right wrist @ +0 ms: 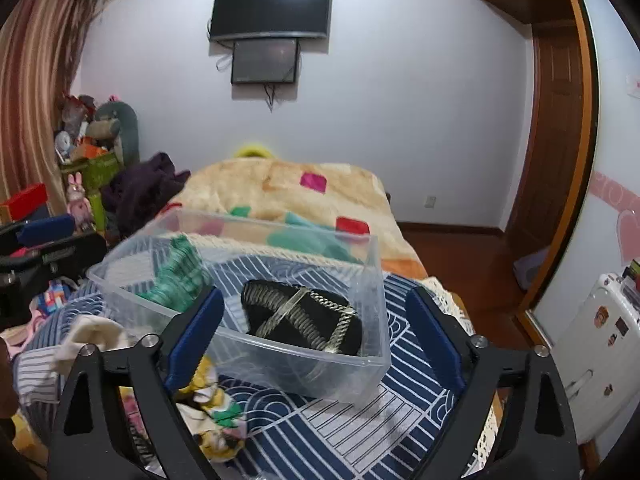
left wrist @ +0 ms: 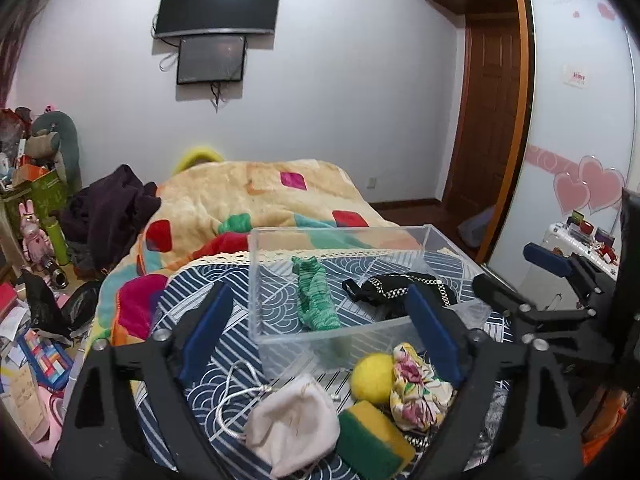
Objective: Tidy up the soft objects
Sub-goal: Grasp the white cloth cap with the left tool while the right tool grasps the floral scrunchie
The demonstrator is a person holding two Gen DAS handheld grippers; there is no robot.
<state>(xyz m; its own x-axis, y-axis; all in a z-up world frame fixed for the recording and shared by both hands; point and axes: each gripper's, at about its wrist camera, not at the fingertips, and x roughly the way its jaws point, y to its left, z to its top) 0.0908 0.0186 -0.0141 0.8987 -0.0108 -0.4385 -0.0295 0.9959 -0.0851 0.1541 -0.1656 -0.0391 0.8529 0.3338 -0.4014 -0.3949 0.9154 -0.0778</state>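
A clear plastic box (left wrist: 280, 332) stands on a blue patterned cloth (left wrist: 224, 304). In it lie a green sock (left wrist: 316, 300) and a black pouch with a chain (left wrist: 400, 290); both also show in the right wrist view, sock (right wrist: 180, 276) and pouch (right wrist: 304, 320). In front of the box lie a white drawstring bag (left wrist: 292, 428), a yellow ball (left wrist: 372, 376), a green-yellow sponge (left wrist: 372, 440) and a floral scrunchie (left wrist: 416, 392). My left gripper (left wrist: 320, 336) is open above these items. My right gripper (right wrist: 316, 328) is open and empty at the box's near side.
The cloth lies on a bed with a colourful blanket (left wrist: 256, 196). Clutter and toys fill the floor on the left (left wrist: 36, 320). A white appliance (right wrist: 600, 344) stands at the right. The right gripper shows at the left view's right edge (left wrist: 560, 280).
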